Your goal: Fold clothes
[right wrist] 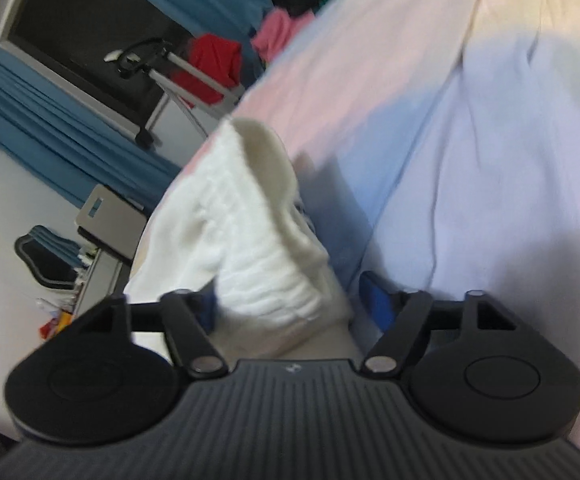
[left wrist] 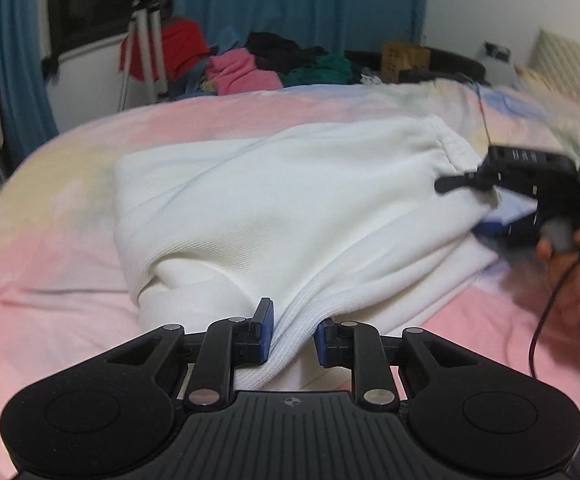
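A white knit garment (left wrist: 290,208) lies folded on the pastel bedsheet (left wrist: 49,280). My left gripper (left wrist: 292,332) is at its near ribbed hem; the blue pads (left wrist: 263,330) stand on either side of the hem, pressing on it. My right gripper (left wrist: 502,216) is at the garment's right edge, seen from the left wrist view. In the right wrist view my right gripper (right wrist: 294,312) has a thick bunch of the white garment (right wrist: 265,248) between its wide-set fingers, lifted off the sheet.
A pile of pink, black, green and red clothes (left wrist: 257,64) lies at the bed's far edge. A tripod (left wrist: 141,40) stands by blue curtains (left wrist: 298,0). A pillow (left wrist: 570,64) is at the far right. A desk and chair (right wrist: 89,240) stand beside the bed.
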The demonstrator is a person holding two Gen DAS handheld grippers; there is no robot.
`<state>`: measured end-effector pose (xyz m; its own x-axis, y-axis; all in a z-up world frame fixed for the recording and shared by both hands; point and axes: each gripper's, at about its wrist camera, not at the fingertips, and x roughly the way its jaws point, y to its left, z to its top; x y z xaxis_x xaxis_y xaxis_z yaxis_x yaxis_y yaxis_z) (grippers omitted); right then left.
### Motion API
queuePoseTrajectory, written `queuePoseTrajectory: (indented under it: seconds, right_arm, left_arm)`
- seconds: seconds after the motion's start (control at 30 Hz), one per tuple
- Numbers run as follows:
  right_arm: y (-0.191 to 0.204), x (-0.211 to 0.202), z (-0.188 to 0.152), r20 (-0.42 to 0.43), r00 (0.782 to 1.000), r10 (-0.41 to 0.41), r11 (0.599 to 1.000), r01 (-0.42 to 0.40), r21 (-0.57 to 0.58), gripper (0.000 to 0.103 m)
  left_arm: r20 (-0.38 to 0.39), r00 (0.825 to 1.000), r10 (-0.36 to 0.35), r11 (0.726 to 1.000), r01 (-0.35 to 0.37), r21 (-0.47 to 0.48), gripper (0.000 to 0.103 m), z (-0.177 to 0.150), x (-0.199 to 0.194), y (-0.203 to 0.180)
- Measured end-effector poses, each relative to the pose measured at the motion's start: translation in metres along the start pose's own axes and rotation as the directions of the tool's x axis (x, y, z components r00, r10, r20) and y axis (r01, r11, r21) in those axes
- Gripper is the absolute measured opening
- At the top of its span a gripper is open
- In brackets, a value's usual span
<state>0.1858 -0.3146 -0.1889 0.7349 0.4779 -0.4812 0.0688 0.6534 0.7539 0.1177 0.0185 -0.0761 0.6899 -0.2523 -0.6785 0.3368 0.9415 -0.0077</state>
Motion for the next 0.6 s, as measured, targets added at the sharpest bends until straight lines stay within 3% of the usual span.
queuePoseTrajectory:
  seconds: [0.13,0.23,0.27,0.33,0.43,0.5,0.6]
  right_arm:
    - [0.014,0.01,-0.005,-0.044,0.999,-0.002,0.997,-0.001,-0.083,0.089]
    - [0.026,0.013,-0.009,-0.052,0.998,-0.028,0.991,0.021,-0.136,0.086]
    - [0.03,0.014,-0.01,-0.054,0.998,-0.037,0.988,0.028,-0.153,0.082]
    - [0.045,0.006,-0.016,-0.027,0.997,-0.078,0.973,0.071,-0.219,0.063]
    - [0.063,-0.009,-0.017,0.024,0.992,-0.122,0.96,0.124,-0.252,0.044]
    - [0.076,-0.021,-0.019,0.068,0.99,-0.12,0.952,0.134,-0.276,0.04]
    - [0.088,-0.032,-0.02,0.115,0.99,-0.085,0.951,0.115,-0.286,0.039]
  left_arm:
    - [-0.003,1.0,0.0,0.999,0.0,-0.04,0.024,-0.004,-0.009,0.005]
    - [-0.012,1.0,0.009,0.997,-0.009,-0.071,0.024,-0.003,-0.014,0.009]
    - [-0.012,1.0,0.01,0.997,-0.011,-0.076,0.024,-0.003,-0.017,0.01]
    - [-0.007,1.0,0.011,0.997,-0.011,-0.075,0.024,-0.001,-0.024,0.009]
    - [0.009,1.0,-0.007,0.994,0.008,-0.112,0.027,0.0,-0.039,0.014]
    - [0.026,0.999,-0.03,0.987,0.034,-0.159,0.051,-0.001,-0.053,0.02]
    - [0.099,0.994,-0.048,0.946,0.077,-0.315,0.057,-0.006,-0.072,0.047]
